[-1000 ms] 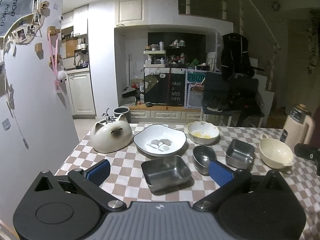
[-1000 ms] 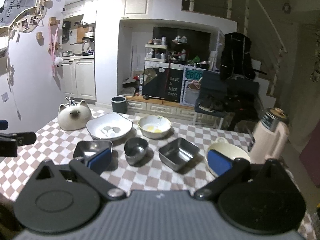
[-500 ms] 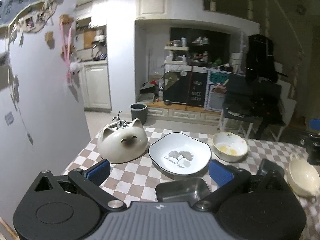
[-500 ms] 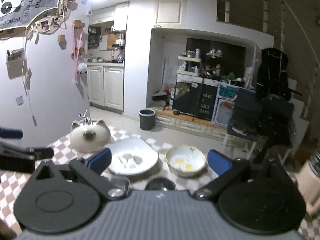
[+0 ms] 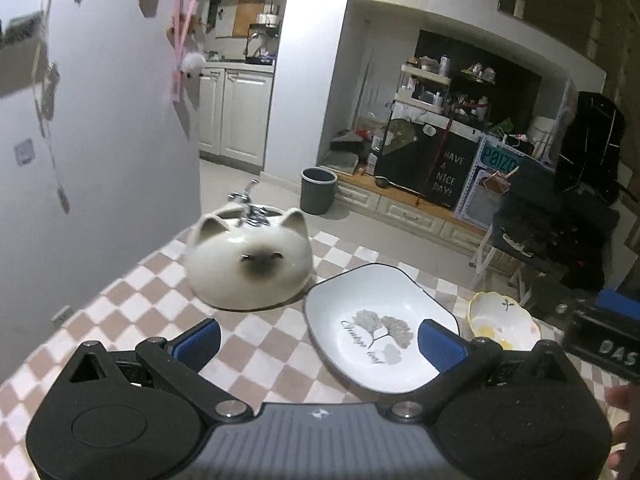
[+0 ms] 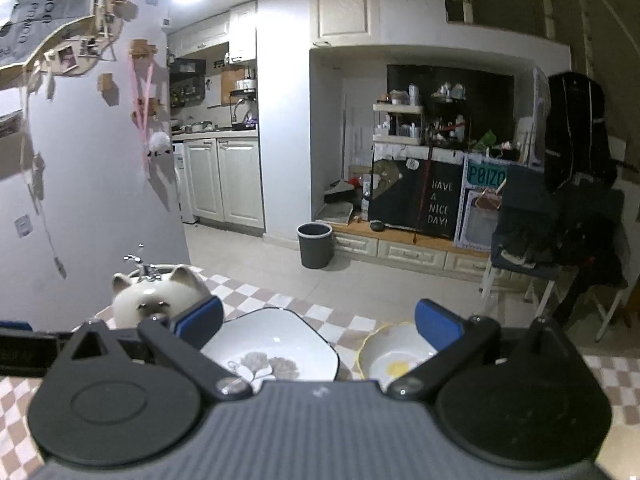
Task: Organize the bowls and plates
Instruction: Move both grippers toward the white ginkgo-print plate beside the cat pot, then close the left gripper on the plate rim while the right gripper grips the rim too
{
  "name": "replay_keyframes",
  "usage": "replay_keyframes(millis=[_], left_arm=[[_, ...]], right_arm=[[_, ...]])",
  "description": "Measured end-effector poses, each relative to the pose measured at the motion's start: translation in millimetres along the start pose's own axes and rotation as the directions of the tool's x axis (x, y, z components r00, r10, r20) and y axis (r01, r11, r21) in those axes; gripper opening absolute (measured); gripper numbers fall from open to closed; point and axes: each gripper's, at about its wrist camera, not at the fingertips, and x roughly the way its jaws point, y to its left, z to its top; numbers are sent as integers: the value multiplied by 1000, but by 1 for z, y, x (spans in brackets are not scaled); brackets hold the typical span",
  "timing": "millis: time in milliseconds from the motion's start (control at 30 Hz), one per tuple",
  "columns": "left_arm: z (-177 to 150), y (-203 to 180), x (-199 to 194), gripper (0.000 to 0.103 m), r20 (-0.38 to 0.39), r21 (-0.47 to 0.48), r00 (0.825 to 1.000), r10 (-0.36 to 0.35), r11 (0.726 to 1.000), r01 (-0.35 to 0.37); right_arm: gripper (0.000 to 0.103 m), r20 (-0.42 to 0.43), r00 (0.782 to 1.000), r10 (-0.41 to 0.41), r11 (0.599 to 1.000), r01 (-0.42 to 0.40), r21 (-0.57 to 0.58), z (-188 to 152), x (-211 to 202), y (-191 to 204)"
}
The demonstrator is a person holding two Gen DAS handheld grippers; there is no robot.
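on the checked table the cat-shaped bowl sits upside down, ahead of the left gripper. beside it lies the white leaf-print plate, reaching between that gripper's wide-open, empty jaws. the small yellow-rimmed bowl sits just right of the plate, in front of the right gripper, also wide open and empty.

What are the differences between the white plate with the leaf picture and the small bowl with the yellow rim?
The plate is wide, shallow and roughly square with rounded corners; the bowl is smaller, deeper and round with a wavy edge. The plate has a dark rim and a grey leaf print; the bowl has a yellow rim and a yellow patch inside. The plate lies next to the cat dish; the bowl lies on the plate's other side. Both are white, upright and rest on the checked cloth.
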Motion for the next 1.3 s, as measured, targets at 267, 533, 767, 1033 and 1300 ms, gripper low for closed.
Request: replay_keyframes(millis=[267,533,767,1033,1300], left_arm=[[-12,3,67,103,-59,36,997,-55,998,57],[-7,20,119,103,-120,-36,986,-120,993,116],[-5,52,153,103,-184,-244,947,-262,946,214],[-20,65,175,65,-273,-417,858,-435,857,301],[-19,70,184,53,-288,-417,834,-471,846,334]], right_arm=[[103,-116,993,-12,997,2,-83,1,64,7],[103,-204,979,5,989,-35,-144,3,115,18],[84,-330,942,60,992,-94,-87,9,164,9],[46,-443,892,95,994,-108,-5,4,195,-5],[35,-499,866,42,995,-82,-59,-11,198,-10]])
